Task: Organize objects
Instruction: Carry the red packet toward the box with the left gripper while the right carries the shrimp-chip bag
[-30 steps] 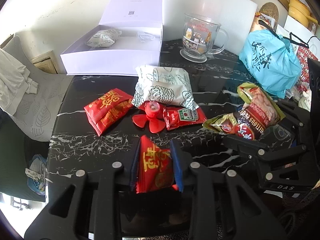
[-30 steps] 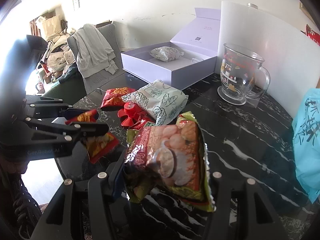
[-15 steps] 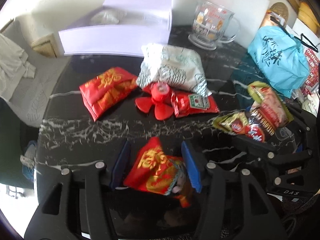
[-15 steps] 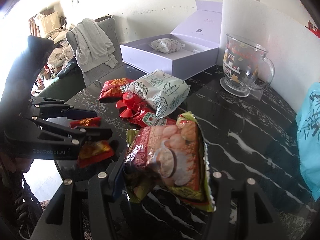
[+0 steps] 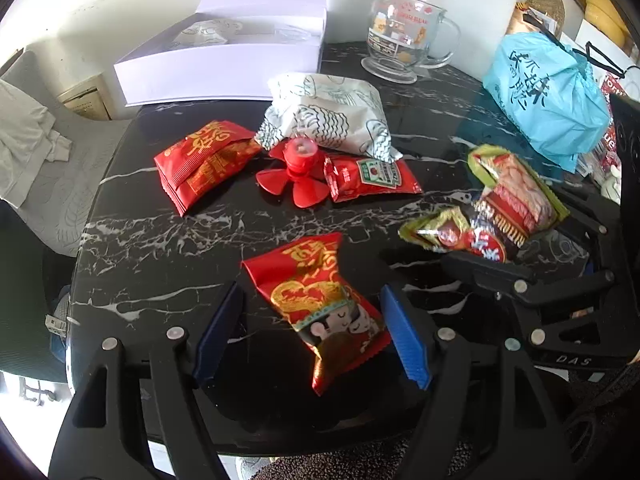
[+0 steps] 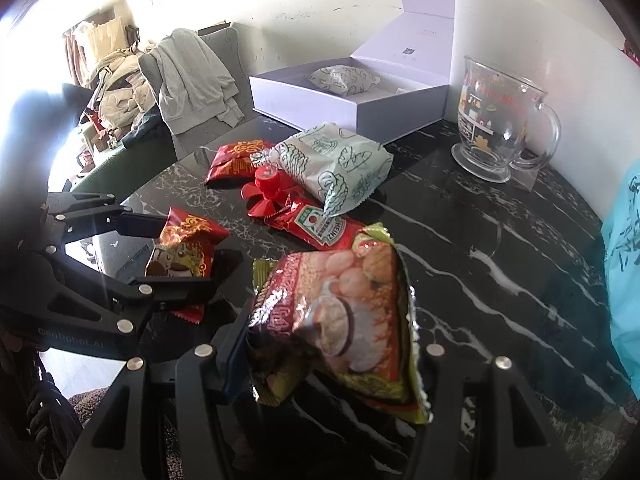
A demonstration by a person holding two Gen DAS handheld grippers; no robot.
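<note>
My left gripper (image 5: 310, 334) is open, its blue pads wide apart around a red snack packet (image 5: 320, 300) that lies flat on the black marble table (image 5: 160, 240). The packet also shows in the right wrist view (image 6: 184, 250). My right gripper (image 6: 332, 356) is shut on a green-and-red snack bag (image 6: 344, 320), held above the table; it shows at right in the left wrist view (image 5: 508, 208). A red packet (image 5: 204, 160), a red fan blade (image 5: 298, 176), a ketchup sachet (image 5: 368, 174) and a white patterned bag (image 5: 328, 116) lie mid-table.
An open white box (image 5: 224, 64) holding another white bag (image 6: 344, 78) stands at the table's far edge. A glass mug (image 5: 404, 36) stands to its right, with a blue plastic bag (image 5: 548, 92) further right. A chair with clothes (image 6: 192, 80) stands beyond the table.
My left gripper has opened and let go of the red packet, which now lies flat on the table between the pads. My right gripper still holds its snack bag.
</note>
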